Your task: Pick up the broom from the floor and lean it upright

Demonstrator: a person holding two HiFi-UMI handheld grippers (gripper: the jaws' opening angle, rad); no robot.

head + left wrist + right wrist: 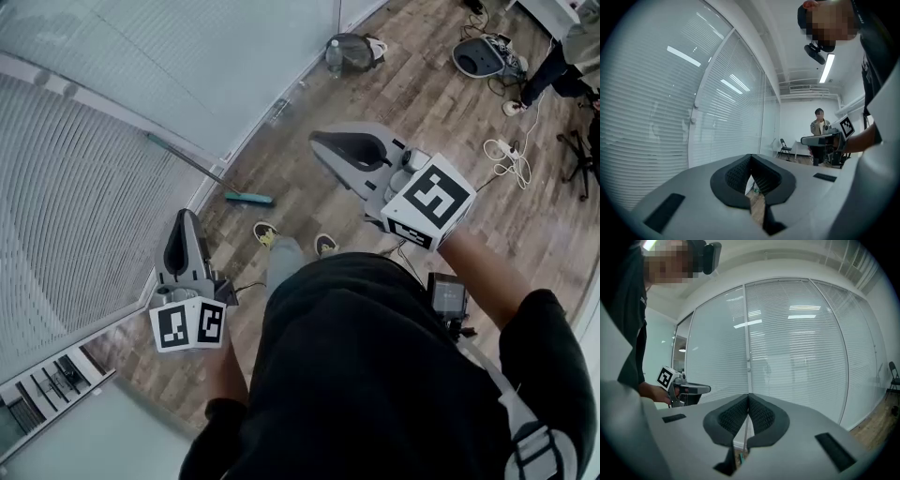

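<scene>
Head view, broom: a slim broom (246,197) with a thin grey handle and a flat teal head. The head sits on the brown wooden plank floor (403,103) at the floor's edge along the blind-backed glass wall (94,187), and the handle slants up against the glass, so it looks already propped.
Head view, left hand-held gripper (187,217): jaws pressed together with nothing between them, held well apart from the broom.
Head view, right hand-held gripper (319,141): also closed and empty, raised above the floor on the far side of the broom.
Left gripper view, jaws: the left hand-held gripper (751,157) has its pads meeting at the tip. Only floor and wall show past them, and no broom.
Right gripper view, jaws: the right hand-held gripper (748,395) has its tips together. The broom (741,441) shows as a thin line through the gap below them, far off against the glass and not gripped.
Handling, judged: probably light and stiff – easy to lift, but the narrow smooth handle could slip in the pads or slide along the glass.
Where to hold, judged: mid-handle, above the head, so it balances and the head can be planted firmly at the floor's edge.
</scene>
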